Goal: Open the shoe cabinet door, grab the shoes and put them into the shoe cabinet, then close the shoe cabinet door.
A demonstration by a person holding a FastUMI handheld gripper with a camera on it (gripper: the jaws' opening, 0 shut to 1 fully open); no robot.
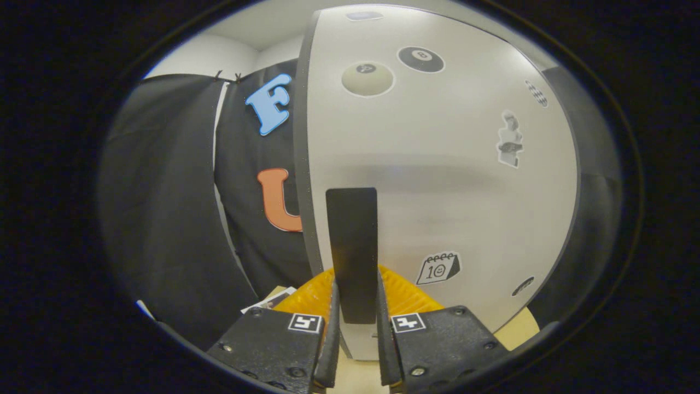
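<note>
The tool is pointing straight at the shoe cabinet door, held level and square to the panel, with its two fingers standing upright on either side of a dark, flat, vertical handle. The fingers are pinching the lower part of this handle: each one is lying tight against its side edge, so the tool is closed on it. The handle is rising well beyond the fingertips, up the middle of the door.

The door is a pale panel with a dark edge, looming very close ahead. Its left edge is standing out against the black cloth wall behind, so the door is looking swung out rather than flush, though how far cannot be told. Stickers are dotting its face: a pale billiard ball, a black billiard ball, a small figure, a calendar just to the right of the handle, and a checkered patch near the right rim.

Behind the fingers and below the door, something orange and ribbed is showing; what it is cannot be told. A light wooden tabletop is lying under the tool, and a printed card is resting on it, to the left of the orange thing.
</note>
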